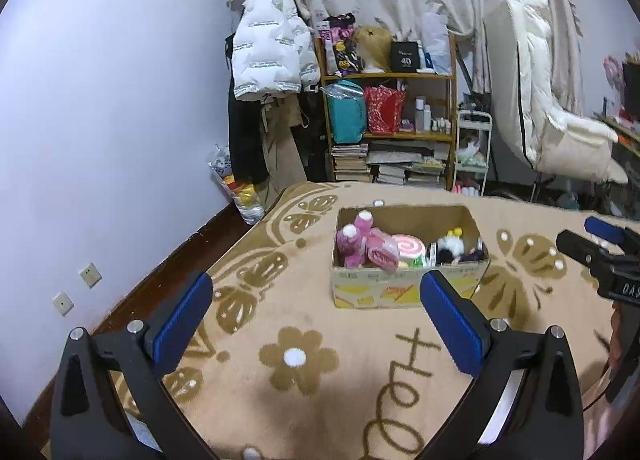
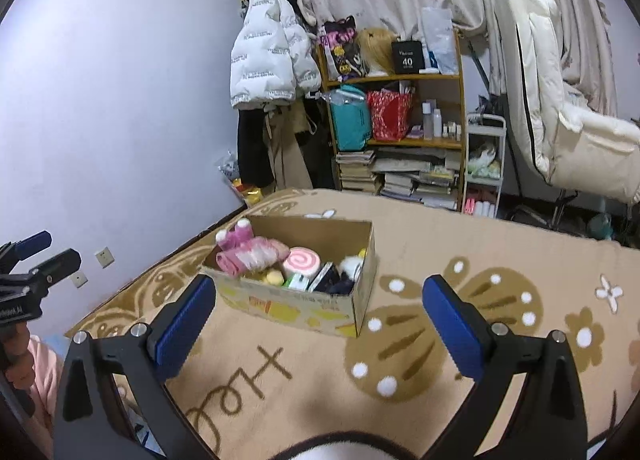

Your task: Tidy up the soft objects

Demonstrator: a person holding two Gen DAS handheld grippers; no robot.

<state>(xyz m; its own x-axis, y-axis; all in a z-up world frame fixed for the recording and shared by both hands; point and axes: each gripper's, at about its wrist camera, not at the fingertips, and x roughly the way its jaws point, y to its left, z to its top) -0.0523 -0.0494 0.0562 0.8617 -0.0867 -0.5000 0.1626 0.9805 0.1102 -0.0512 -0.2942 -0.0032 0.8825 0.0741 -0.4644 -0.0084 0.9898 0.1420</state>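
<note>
The cardboard box (image 1: pixel 408 288) of soft toys sits mid-frame on the patterned blanket (image 1: pixel 304 400). Both the left gripper (image 1: pixel 316 324) and right gripper (image 2: pixel 320 324) hover wide apart, holding nothing. Best to descend slowly and pinch 1 toy, such as the pink plush (image 1: pixel 360 244), at its middle.

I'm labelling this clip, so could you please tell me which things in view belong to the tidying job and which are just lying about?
Job in hand:
cardboard box
pink plush toy
pink swirl cushion
black-and-white plush
left gripper, open
right gripper, open

Just lying about:
white puffer jacket
wooden bookshelf
stacked books
white chair
</note>
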